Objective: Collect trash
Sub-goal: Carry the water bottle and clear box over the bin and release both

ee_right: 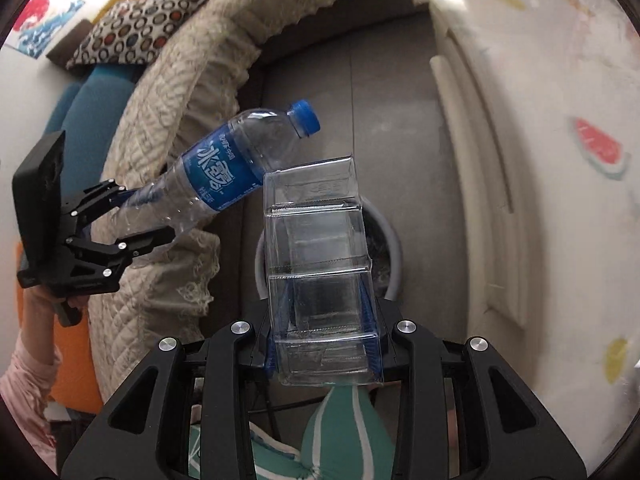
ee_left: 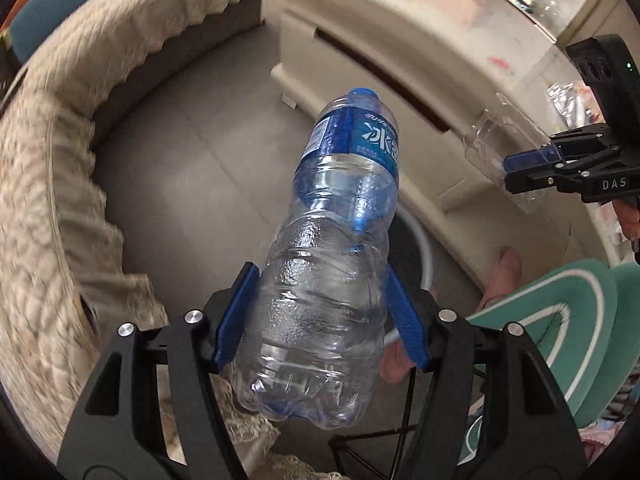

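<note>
My left gripper [ee_left: 320,276] is shut on a clear plastic bottle [ee_left: 340,200] with a blue label and blue cap, gripped near its base and tilted up and away. In the right wrist view the same bottle [ee_right: 224,168] sticks out of the left gripper [ee_right: 148,216] at the left. A clear stepped plastic box [ee_right: 316,220] stands between the fingers of my right gripper [ee_right: 325,292], which is shut on it. From the left wrist, that right gripper [ee_left: 516,168] appears at the right edge with the box [ee_left: 492,136]. A white-rimmed bin [ee_right: 396,252] [ee_left: 426,252] sits on the floor below both items.
A sofa with a cream quilted cover [ee_left: 48,160] [ee_right: 180,100] curves along the left. A cream low cabinet [ee_left: 400,40] with a watermelon-print cloth [ee_right: 560,120] lies to the right. Green slippers [ee_left: 560,312] on a person's feet stand near the bin on grey floor tiles.
</note>
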A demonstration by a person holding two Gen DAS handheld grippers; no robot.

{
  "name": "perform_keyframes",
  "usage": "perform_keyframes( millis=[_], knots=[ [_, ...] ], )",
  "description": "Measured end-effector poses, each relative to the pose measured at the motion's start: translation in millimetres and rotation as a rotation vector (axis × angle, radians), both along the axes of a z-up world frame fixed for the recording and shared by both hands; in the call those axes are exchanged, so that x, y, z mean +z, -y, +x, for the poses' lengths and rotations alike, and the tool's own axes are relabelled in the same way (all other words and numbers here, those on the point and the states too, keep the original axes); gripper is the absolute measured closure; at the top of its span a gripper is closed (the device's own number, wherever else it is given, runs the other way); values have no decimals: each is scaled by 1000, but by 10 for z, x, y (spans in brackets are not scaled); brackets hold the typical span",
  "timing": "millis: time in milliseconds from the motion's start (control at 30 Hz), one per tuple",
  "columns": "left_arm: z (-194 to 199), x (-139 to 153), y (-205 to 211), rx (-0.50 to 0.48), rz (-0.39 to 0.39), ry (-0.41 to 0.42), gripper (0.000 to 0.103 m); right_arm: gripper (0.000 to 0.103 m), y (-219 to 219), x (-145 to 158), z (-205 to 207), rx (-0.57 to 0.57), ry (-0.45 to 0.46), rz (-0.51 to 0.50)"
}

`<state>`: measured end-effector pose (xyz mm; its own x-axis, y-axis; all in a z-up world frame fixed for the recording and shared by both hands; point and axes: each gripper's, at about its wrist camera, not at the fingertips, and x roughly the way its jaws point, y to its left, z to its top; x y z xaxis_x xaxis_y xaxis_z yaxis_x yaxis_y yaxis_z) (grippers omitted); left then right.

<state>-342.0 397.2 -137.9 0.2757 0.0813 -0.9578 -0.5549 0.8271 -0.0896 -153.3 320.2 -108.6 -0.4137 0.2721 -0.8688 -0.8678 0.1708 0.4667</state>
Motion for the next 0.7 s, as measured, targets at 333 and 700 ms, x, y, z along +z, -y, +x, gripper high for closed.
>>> perform_keyframes(
  millis=[333, 700],
  knots=[
    [-106, -1009, 227, -6, -143, -122, 41, 69, -248, -747, -466, 98, 61, -214],
    [3, -1459, 196, 50, -206, -167, 39, 60, -427, -1249, -564, 86, 61, -314]
  ],
)
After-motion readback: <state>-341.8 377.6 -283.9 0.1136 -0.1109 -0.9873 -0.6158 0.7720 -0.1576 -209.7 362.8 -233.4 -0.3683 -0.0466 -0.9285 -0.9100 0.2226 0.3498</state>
